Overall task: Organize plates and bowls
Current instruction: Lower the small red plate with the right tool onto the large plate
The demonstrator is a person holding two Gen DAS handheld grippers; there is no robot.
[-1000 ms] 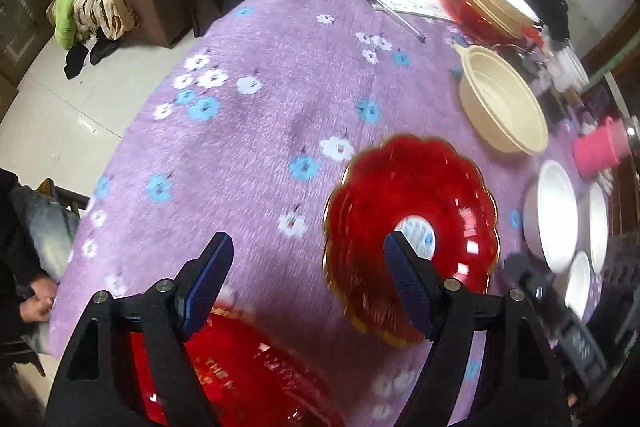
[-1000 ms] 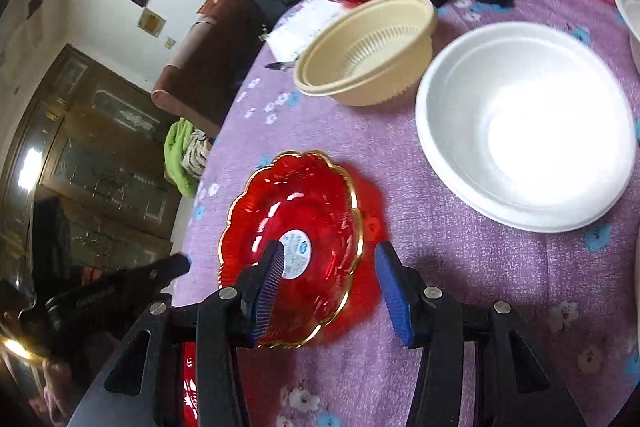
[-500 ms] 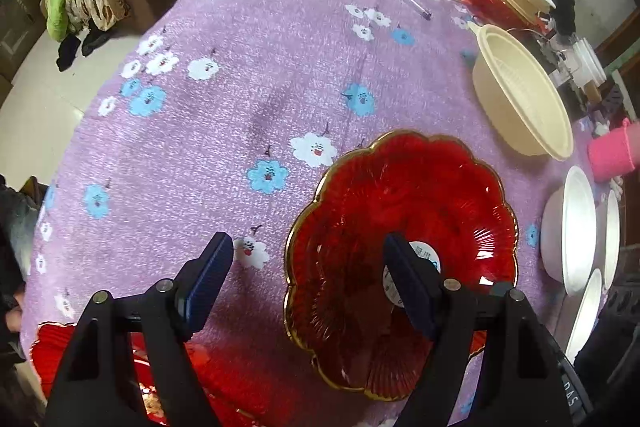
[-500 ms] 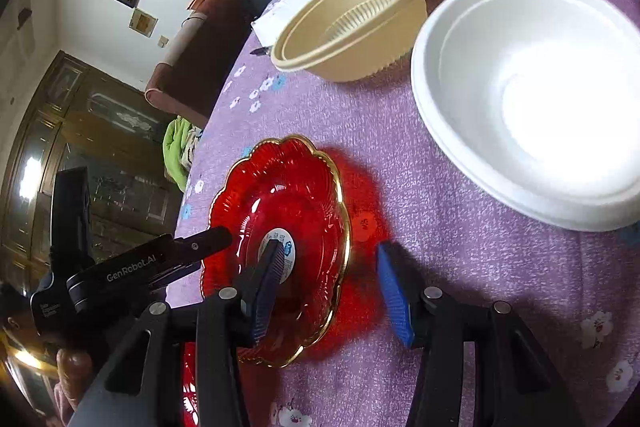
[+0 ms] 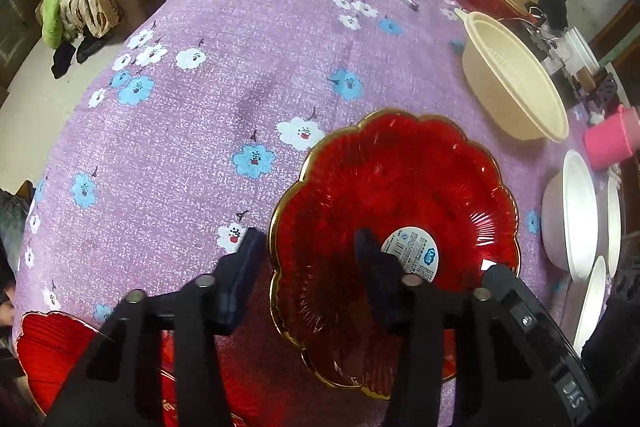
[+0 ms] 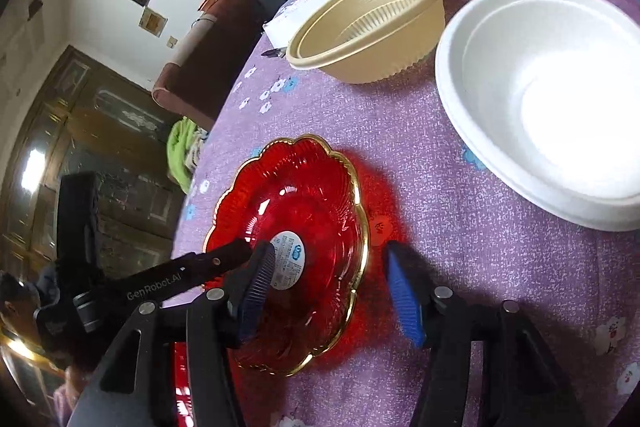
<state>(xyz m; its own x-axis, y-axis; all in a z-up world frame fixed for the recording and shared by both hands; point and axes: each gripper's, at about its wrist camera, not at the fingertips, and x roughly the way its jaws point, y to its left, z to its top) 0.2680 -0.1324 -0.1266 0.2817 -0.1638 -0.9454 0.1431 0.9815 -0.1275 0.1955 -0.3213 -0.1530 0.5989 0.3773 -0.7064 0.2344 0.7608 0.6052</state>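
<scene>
red plate [image 5: 394, 211]: a scalloped, gold-rimmed glass dish is seen lying on the purple flowered tablecloth [image 5: 208, 99], with a round paper label [image 5: 412, 253] at its centre; it is straddled at its rim by both grippers from opposite sides.
left gripper [image 5: 308, 275]: the jaws are spread apart; one finger is placed outside the plate's rim over the cloth, the other over the plate's inside near the label. whether the rim is touched cannot be told.
right gripper [image 6: 332, 293]: the jaws are spread wide, with nothing pinched; one blue-padded finger is held over the plate's inside beside the label, the other outside the rim above the cloth.
cream bowl [image 6: 372, 27]: a ribbed bowl is set beyond the red plate, apart from it.
white bowl [image 6: 544, 95]: it is placed just beside the cream bowl, right of the red plate in the right wrist view.
second red dish [image 5: 48, 351]: it is partly seen at the table's near edge, below the left gripper.
pink cup [image 5: 610, 139]: it is seen near the cream bowl at the far right.
</scene>
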